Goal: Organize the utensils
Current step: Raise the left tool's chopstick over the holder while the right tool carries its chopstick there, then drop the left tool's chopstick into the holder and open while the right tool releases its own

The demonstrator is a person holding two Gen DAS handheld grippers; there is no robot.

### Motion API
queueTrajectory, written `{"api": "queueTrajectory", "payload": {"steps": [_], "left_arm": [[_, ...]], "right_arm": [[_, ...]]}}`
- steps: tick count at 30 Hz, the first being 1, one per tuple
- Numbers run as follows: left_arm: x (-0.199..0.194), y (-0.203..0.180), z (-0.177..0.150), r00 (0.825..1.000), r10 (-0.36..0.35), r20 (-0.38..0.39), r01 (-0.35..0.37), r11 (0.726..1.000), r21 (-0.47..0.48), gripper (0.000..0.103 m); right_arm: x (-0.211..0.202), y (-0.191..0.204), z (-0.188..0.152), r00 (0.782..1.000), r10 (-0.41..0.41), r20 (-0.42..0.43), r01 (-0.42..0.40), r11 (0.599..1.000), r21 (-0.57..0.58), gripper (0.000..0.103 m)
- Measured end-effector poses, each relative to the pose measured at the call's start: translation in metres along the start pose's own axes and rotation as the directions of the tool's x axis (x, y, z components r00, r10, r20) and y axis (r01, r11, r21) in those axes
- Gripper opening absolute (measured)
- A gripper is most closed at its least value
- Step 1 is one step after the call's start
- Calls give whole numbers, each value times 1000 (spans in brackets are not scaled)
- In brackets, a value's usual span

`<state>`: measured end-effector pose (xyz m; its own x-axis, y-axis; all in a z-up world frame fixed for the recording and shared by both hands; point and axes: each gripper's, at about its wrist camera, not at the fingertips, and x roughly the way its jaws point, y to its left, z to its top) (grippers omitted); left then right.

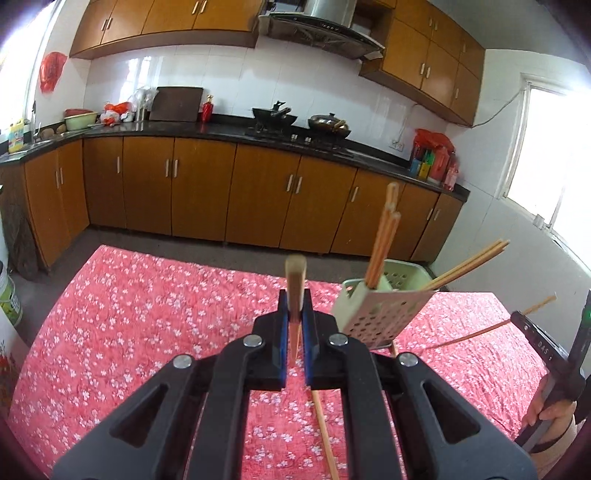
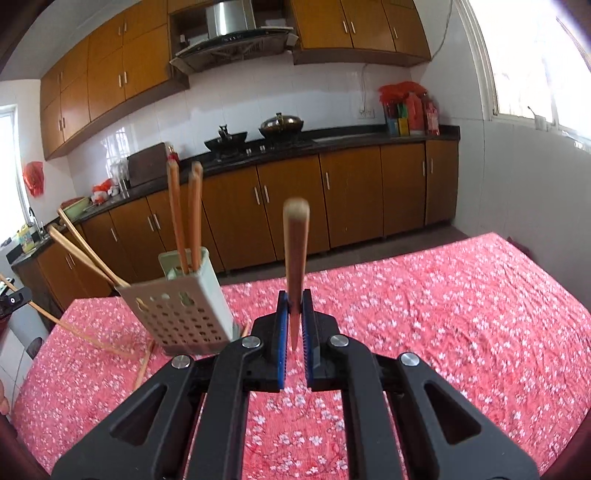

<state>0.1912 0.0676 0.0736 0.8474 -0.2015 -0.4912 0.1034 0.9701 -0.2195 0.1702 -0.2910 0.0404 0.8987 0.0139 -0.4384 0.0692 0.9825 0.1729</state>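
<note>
We hold one wooden chopstick (image 1: 296,295) pinched upright in the left gripper (image 1: 295,332), its blue pads closed tight on the shaft and its blunt end pointing up toward the kitchen. A second chopstick (image 2: 295,266) stands the same way in the right gripper (image 2: 295,328), whose jaws are likewise clamped on it.

Just beside us, the pale perforated utensil holder (image 1: 373,314) sits tilted on the table's red floral cloth (image 1: 147,314). Two chopsticks (image 1: 384,236) rise from its top compartment, while another pair (image 1: 472,262) leans out at a slant toward the window side. From the right wrist view the same holder (image 2: 181,314) shows its grid of holes, with the upright pair (image 2: 184,218) and the slanting pair (image 2: 81,251) fanning apart.

Loose chopsticks remain on the cloth: one (image 1: 325,435) lies under the left gripper, and others (image 2: 144,365) rest near the holder's foot.

Beyond the table run the brown base cabinets (image 1: 207,188), a dark counter carrying a wok (image 1: 275,116) and a lidded pan (image 1: 328,123), and a range hood (image 1: 325,29) above.
</note>
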Motion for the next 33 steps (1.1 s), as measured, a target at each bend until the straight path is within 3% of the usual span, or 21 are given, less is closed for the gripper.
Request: {"api": "queueTrajectory", "payload": {"steps": [9,13,17,25,31,33], "left_arm": [[-24,-28,28,995,-69,72,67,997,29,8],[-31,-47,47,987,-100,126,97,995,32,8],[-35,-65,67,974,-112,198,110,994,20,8],[-20,-90,106,942,-68,328,73,997,-1,8],[8,-94,108,930,-32,367,34,999,2,8],[18,-95,108,933,-43,357,46,999,2,8]], "right_arm": [[-28,17,40,990,122,74,-123,992,15,8],[-41,27,54,972,221,80,-223,975,18,8],[-50,40,69,956,270,114,-271,963,-2,8],[-32,67,98,950,260,174,-254,966,-57,8],[7,75,95,968,225,114,-220,974,-57,8],[16,73,92,971,219,96,-216,975,-47,8]]}}
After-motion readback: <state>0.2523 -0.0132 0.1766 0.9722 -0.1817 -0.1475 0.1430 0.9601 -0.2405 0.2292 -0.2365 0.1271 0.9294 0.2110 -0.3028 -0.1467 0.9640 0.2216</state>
